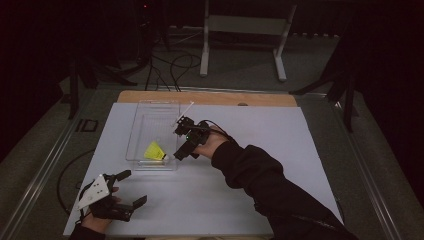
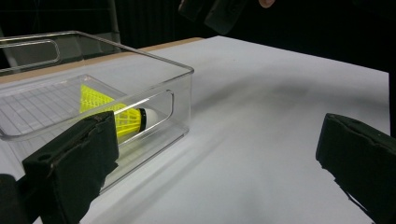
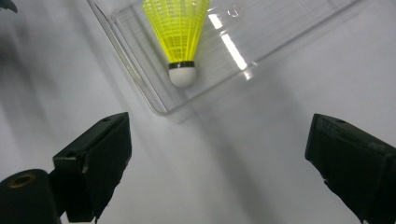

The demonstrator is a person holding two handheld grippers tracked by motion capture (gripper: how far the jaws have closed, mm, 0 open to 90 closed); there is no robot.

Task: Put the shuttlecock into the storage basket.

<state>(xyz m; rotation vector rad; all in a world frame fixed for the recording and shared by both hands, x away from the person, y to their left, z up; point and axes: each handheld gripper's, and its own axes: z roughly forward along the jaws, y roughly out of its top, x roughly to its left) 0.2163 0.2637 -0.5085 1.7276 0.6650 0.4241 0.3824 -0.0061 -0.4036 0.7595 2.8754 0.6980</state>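
Observation:
A yellow shuttlecock (image 1: 154, 151) with a white cork lies inside a clear plastic bin (image 1: 150, 112), near its front right corner. My right gripper (image 1: 180, 139) hovers open just right of that corner, nothing between its jaws. In the right gripper view the shuttlecock (image 3: 180, 32) lies cork toward the camera behind the bin wall (image 3: 135, 70), beyond the open right gripper (image 3: 219, 140). My left gripper (image 1: 132, 187) rests open near the table's front left edge. The left gripper view has the open left gripper (image 2: 219, 144) facing the bin (image 2: 182, 98), with the shuttlecock (image 2: 119, 116) inside.
A white board (image 1: 250, 190) covers the table, with a wooden strip (image 1: 210, 97) along the back. Beyond the table a grey metal stand (image 1: 245, 30) and dark cables (image 1: 172, 67) lie on the floor. The right gripper's body (image 2: 219, 11) hangs at the top of the left gripper view.

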